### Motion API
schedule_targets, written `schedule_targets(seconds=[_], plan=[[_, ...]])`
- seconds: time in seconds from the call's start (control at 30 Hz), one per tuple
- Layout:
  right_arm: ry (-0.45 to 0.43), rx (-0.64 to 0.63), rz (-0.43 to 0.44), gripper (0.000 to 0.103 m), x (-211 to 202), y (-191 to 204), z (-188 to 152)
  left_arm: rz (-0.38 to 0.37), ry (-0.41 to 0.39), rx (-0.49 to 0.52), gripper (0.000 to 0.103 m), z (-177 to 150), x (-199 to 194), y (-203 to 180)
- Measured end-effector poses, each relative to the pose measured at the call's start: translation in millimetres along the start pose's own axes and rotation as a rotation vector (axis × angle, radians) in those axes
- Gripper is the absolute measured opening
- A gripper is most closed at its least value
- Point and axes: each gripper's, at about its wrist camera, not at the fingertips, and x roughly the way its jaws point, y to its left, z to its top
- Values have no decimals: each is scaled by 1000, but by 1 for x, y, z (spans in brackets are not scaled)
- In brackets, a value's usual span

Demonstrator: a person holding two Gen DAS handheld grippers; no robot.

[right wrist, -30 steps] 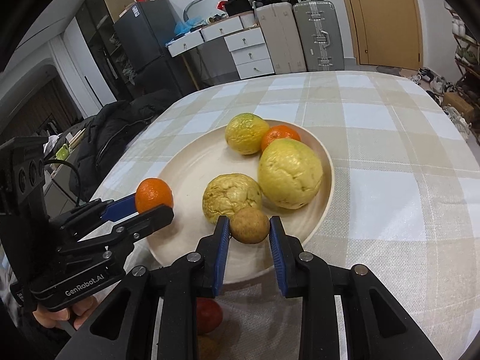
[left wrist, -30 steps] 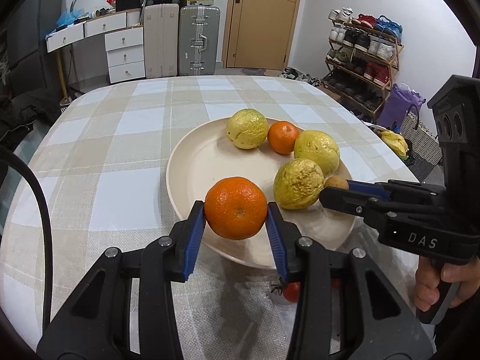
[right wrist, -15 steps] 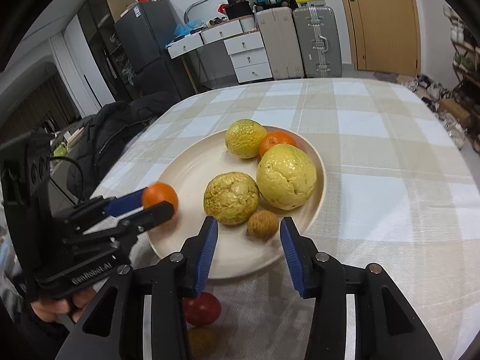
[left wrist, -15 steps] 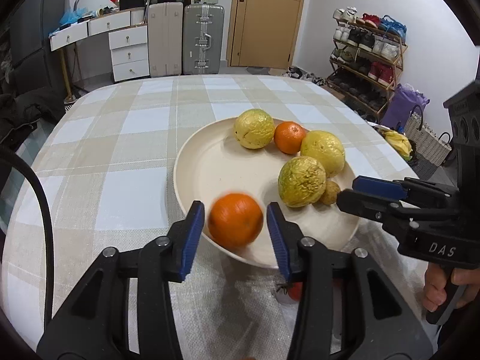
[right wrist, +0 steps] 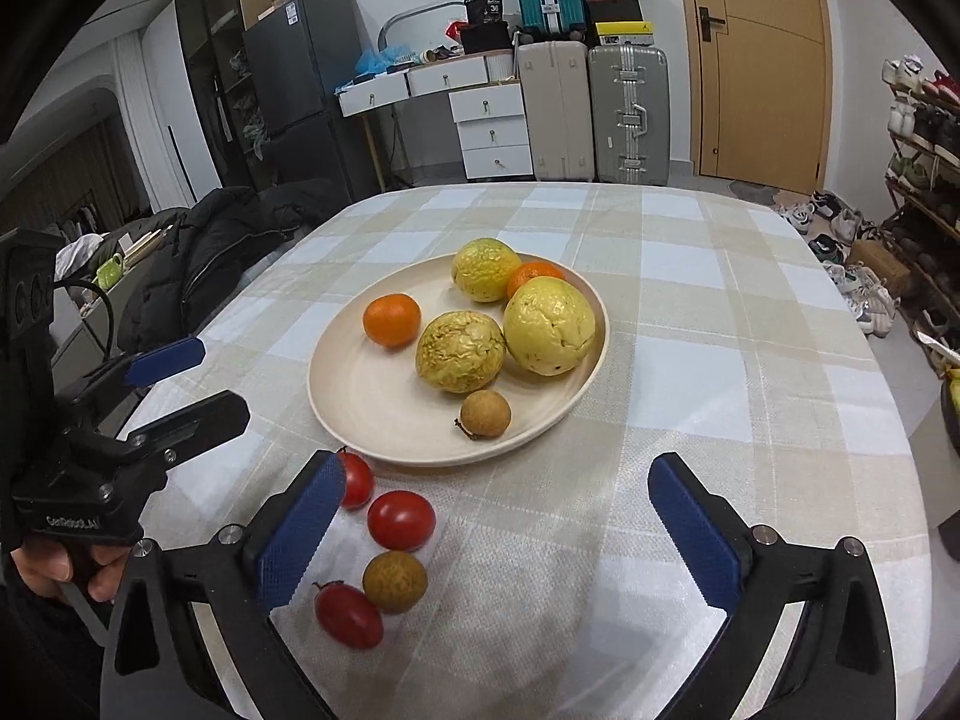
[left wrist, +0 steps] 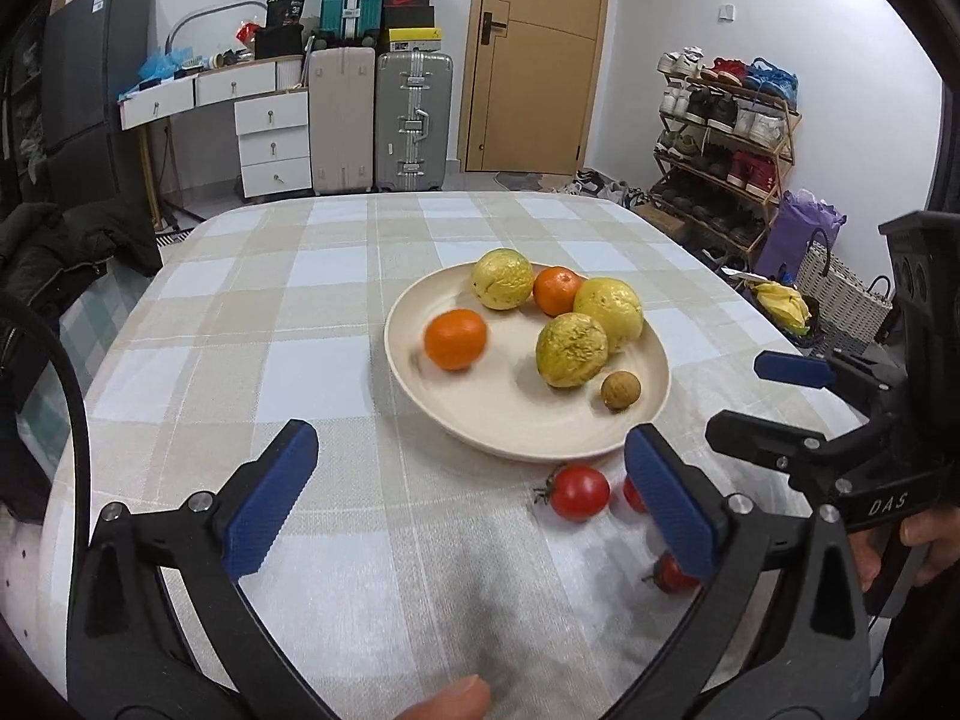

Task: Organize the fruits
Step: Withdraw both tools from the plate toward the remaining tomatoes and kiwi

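Observation:
A cream plate (left wrist: 522,432) (right wrist: 372,414) on the checked tablecloth holds three yellow-green fruits, an orange (left wrist: 455,339) (right wrist: 391,320) at its left, a second orange (left wrist: 557,290) at the back, and a small brown longan (left wrist: 620,390) (right wrist: 485,413) at the front. Cherry tomatoes (left wrist: 578,492) (right wrist: 401,519) and another longan (right wrist: 395,581) lie on the cloth in front of the plate. My left gripper (left wrist: 468,510) is open and empty, drawn back from the plate. My right gripper (right wrist: 498,528) is open and empty, above the cloth beside the tomatoes.
The table edge runs close on the left and right. A dark coat (right wrist: 228,252) lies on a chair at the left. Suitcases (left wrist: 414,120), drawers and a shoe rack (left wrist: 720,138) stand beyond the table.
Both grippers opened and drew back. The orange left my left gripper and now lies on the plate's left side. The longan left my right gripper and rests at the plate's front.

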Motion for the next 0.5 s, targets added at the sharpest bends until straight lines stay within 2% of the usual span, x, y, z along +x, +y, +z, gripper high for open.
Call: schedule_targets(seconds=[0.33, 0.5], plan=[[18, -10, -4, 103, -12, 1, -10, 9, 16, 14, 102, -15, -14, -12], [57, -16, -1, 103, -9, -2, -15, -2, 38, 28, 102, -22, -10, -19]])
